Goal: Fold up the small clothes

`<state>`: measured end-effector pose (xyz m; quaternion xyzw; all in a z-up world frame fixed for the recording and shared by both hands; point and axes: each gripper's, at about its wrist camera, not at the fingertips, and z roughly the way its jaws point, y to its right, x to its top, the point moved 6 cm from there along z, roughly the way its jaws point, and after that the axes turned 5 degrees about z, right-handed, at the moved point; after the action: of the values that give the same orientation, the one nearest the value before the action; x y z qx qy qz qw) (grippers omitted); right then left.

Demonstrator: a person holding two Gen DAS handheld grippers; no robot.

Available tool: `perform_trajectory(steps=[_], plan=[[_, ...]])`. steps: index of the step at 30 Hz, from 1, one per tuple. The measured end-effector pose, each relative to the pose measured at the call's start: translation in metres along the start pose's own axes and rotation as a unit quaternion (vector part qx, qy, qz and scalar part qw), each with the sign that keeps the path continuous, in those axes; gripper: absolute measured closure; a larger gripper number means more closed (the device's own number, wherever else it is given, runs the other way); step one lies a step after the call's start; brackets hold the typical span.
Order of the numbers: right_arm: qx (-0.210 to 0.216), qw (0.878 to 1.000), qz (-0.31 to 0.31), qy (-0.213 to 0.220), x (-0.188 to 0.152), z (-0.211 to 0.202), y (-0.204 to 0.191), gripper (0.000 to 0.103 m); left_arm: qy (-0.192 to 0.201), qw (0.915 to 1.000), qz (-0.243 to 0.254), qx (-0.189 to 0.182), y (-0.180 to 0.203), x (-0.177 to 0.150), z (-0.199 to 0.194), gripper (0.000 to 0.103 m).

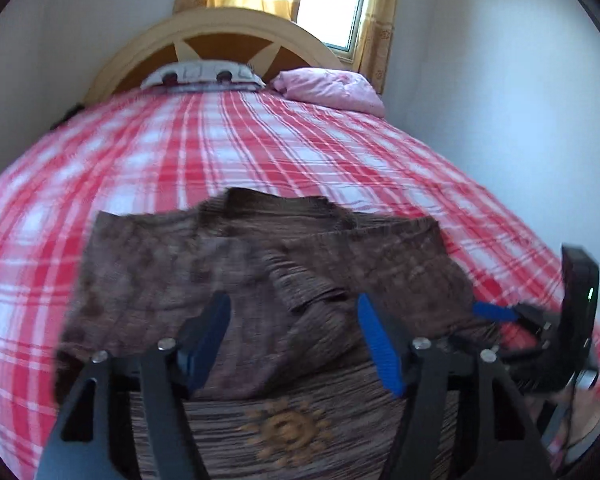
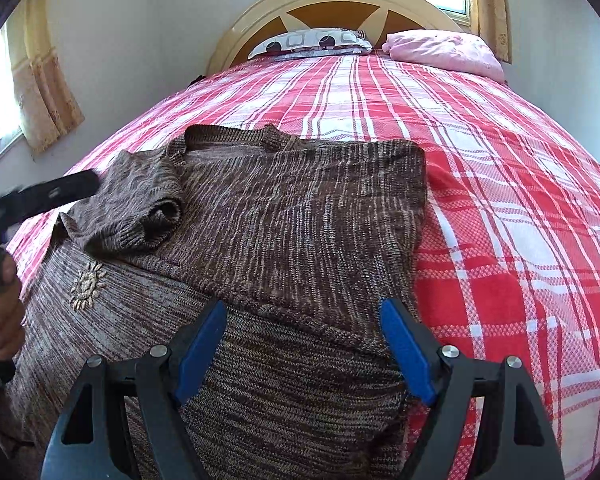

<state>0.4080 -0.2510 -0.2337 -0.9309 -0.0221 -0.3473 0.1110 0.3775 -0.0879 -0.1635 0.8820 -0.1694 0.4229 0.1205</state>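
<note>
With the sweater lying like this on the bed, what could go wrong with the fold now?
1. The sleeve folded onto the sweater is bunched and curled, so it may unroll or leave a lump.
2. Both the left gripper and the right gripper are open, holding nothing, so the fabric may shift.
3. The sweater's right side lies near the bed edge and might slip off.

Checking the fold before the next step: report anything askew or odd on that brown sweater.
The brown sweater lies half folded: its left sleeve is flopped across the chest in a loose, curled bunch, not flat. No damage shows.
</note>
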Motion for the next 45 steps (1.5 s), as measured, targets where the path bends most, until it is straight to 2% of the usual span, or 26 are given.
perform_trajectory(steps=[1,3,4,6,9,12,14,17,20,24,25,27,29,30,32,34,36,37,38,40,41,43,45], plan=[[0.0,1.0,0.0,0.0,0.0,0.0,0.0,0.023,0.002,0.9997,0.009,0.021,-0.009,-0.003,-0.004,0.029],[-0.001,1.0,-0.001,-0.001,0.0,0.001,-0.001,0.023,0.001,0.9946,0.023,0.101,-0.045,-0.009,-0.012,0.02],[-0.002,1.0,-0.001,-0.001,0.001,0.001,-0.001,0.023,-0.004,0.9909,0.022,0.133,-0.062,-0.012,-0.012,0.017],[-0.004,1.0,-0.003,-0.003,0.0,0.001,-0.002,0.023,-0.029,0.978,0.015,0.206,-0.101,-0.021,-0.007,0.018],[0.002,1.0,-0.003,-0.002,0.002,-0.003,-0.003,0.023,-0.085,0.967,-0.034,0.238,-0.147,-0.041,0.002,0.018],[0.018,0.999,0.036,-0.003,0.018,-0.018,-0.008,0.023,-0.109,0.9713,-0.073,0.199,-0.159,-0.058,0.008,0.017],[0.038,0.998,0.039,-0.006,0.034,-0.022,-0.03,0.023,-0.112,0.9721,-0.07,0.194,-0.156,-0.058,0.011,0.017],[0.04,0.999,-0.024,-0.018,0.053,-0.006,-0.082,0.023,-0.11,0.9713,-0.066,0.2,-0.152,-0.061,0.012,0.013],[0.032,0.994,-0.094,-0.045,0.06,0.028,-0.135,0.023,-0.104,0.9735,-0.083,0.186,-0.157,-0.063,0.01,0.011],[-0.006,0.987,-0.149,-0.066,0.065,0.076,-0.17,0.023,-0.104,0.9748,-0.12,0.157,-0.166,-0.066,0.013,0.008],[-0.015,0.986,-0.154,-0.066,0.069,0.083,-0.171,0.023,-0.103,0.9748,-0.123,0.155,-0.166,-0.067,0.013,0.007],[-0.07,0.982,-0.16,-0.072,0.08,0.102,-0.155,0.023,-0.104,0.9746,-0.121,0.157,-0.165,-0.067,0.013,0.006],[-0.12,0.983,-0.125,-0.056,0.1,0.104,-0.121,0.023,-0.103,0.9747,-0.121,0.157,-0.165,-0.068,0.013,0.006],[-0.16,0.98,-0.107,-0.04,0.11,0.101,-0.1,0.023,-0.103,0.9749,-0.121,0.156,-0.165,-0.068,0.013,0.006],[-0.2,0.977,-0.072,-0.019,0.122,0.09,-0.071,0.023,-0.103,0.9751,-0.122,0.154,-0.165,-0.068,0.012,0.005],[-0.177,0.983,-0.03,-0.023,0.123,0.079,-0.053,0.023,-0.102,0.9751,-0.122,0.154,-0.167,-0.067,0.013,0.005],[-0.128,0.991,-0.022,-0.02,0.115,0.067,-0.061,0.023,-0.102,0.9752,-0.124,0.153,-0.168,-0.067,0.014,0.005],[-0.096,0.995,-0.022,-0.016,0.11,0.061,-0.07,0.023,-0.101,0.9753,-0.124,0.153,-0.168,-0.067,0.014,0.005],[-0.027,0.999,-0.018,-0.02,0.104,0.056,-0.089,0.023,-0.101,0.9753,-0.124,0.152,-0.169,-0.066,0.015,0.005],[0.096,0.994,-0.01,-0.043,0.093,0.05,-0.122,0.023,-0.099,0.9756,-0.125,0.15,-0.17,-0.067,0.014,0.005],[0.131,0.99,-0.016,-0.048,0.088,0.048,-0.138,0.023,-0.099,0.9756,-0.126,0.15,-0.17,-0.067,0.014,0.005],[0.169,0.983,-0.046,-0.053,0.082,0.046,-0.164,0.023,-0.099,0.9756,-0.124,0.152,-0.169,-0.067,0.014,0.005],[0.181,0.979,-0.071,-0.069,0.074,0.054,-0.182,0.023,-0.098,0.9756,-0.125,0.151,-0.169,-0.067,0.013,0.005]])
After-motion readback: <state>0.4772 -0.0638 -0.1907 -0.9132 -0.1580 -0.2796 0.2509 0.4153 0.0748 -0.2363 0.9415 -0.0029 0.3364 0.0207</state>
